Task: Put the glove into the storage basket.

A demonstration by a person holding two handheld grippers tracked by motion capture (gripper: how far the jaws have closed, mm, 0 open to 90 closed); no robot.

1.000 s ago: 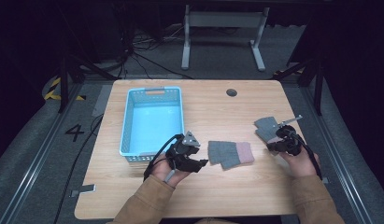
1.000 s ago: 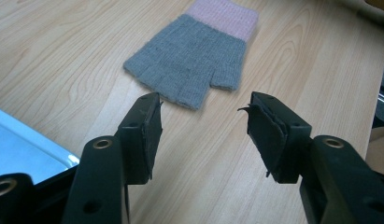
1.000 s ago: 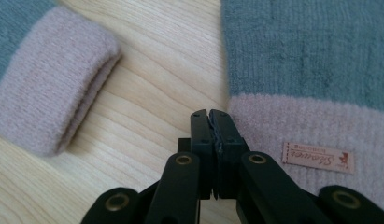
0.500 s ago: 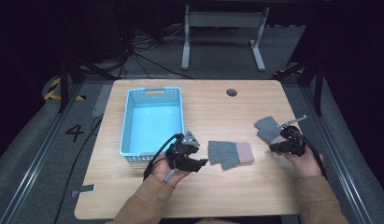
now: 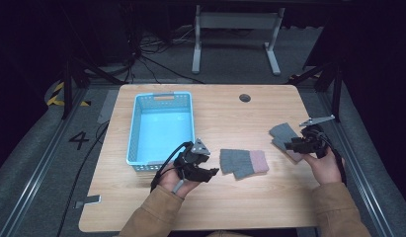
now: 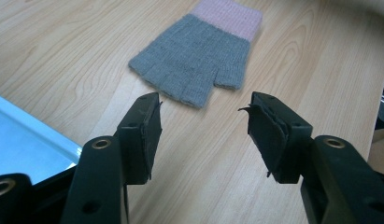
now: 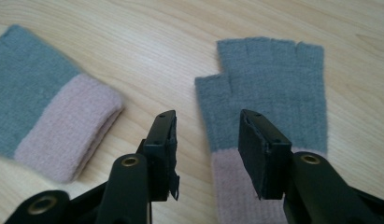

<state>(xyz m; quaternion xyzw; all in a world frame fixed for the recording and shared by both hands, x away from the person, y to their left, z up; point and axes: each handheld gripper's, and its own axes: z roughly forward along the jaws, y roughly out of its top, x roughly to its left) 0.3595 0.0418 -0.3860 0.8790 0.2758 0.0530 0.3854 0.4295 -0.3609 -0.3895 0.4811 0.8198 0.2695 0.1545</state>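
Two grey fingerless gloves with pink cuffs lie flat on the wooden table. One glove (image 5: 243, 162) (image 6: 199, 51) is in the middle, just ahead of my left gripper (image 5: 210, 172) (image 6: 203, 109), which is open with nothing between its jaws. The other glove (image 5: 282, 134) (image 7: 269, 93) lies at the right, partly under my right gripper (image 5: 290, 145) (image 7: 206, 126). The right gripper's jaws have just been opening. They hover open above that glove's thumb edge near the cuff, and nothing is pinched between them. The middle glove's cuff (image 7: 68, 126) is at the left of the right gripper view.
A light blue plastic basket (image 5: 132, 128) (image 6: 21, 144) stands on the table's left half, close to my left hand. A round cable hole (image 5: 245, 98) sits near the far edge. Bare wood (image 5: 230, 118) lies between the basket and the gloves.
The right gripper has gone from shut to open and lifted slightly above the right glove. The left hand and the middle glove have stayed where they were.
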